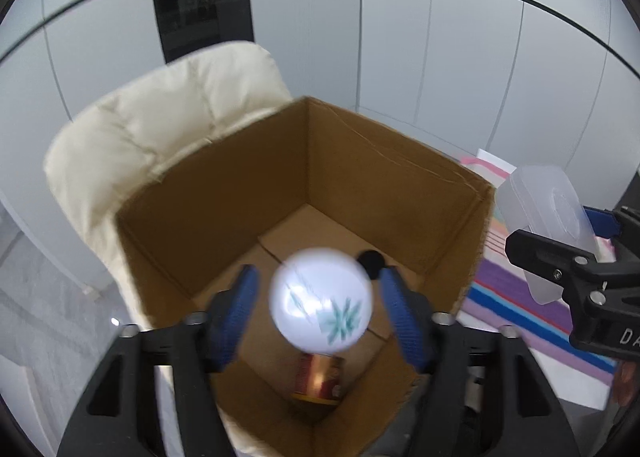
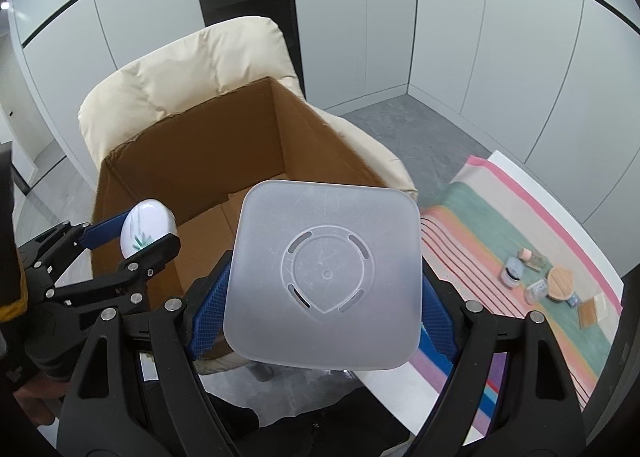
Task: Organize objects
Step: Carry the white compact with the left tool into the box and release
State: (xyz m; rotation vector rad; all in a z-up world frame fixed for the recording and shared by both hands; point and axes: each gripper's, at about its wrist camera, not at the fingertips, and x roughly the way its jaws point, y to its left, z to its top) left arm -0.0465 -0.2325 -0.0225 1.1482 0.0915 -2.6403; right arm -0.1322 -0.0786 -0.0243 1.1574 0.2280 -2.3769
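Left wrist view: a cardboard box (image 1: pixel 224 185) is seen parked on a cream chair (image 1: pixel 160 113), with a can (image 1: pixel 318 379) lying at the bottom. The left gripper (image 1: pixel 318 305) is spread wide, and a blurry white ball (image 1: pixel 320 299) with a teal snowflake is caught between its fingers, untouched, above the box.

Right wrist view: a frosted square container (image 2: pixel 324 277) is clamped by the right gripper (image 2: pixel 322 321) beside the box, a striped cloth (image 2: pixel 500 225) with small bits spotted on the right.

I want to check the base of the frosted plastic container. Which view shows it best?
The right wrist view: the frosted plastic container sits in the right tool, its square base with the moulded ring facing the camera. The left wrist view catches it only side-on at the frame's right edge.
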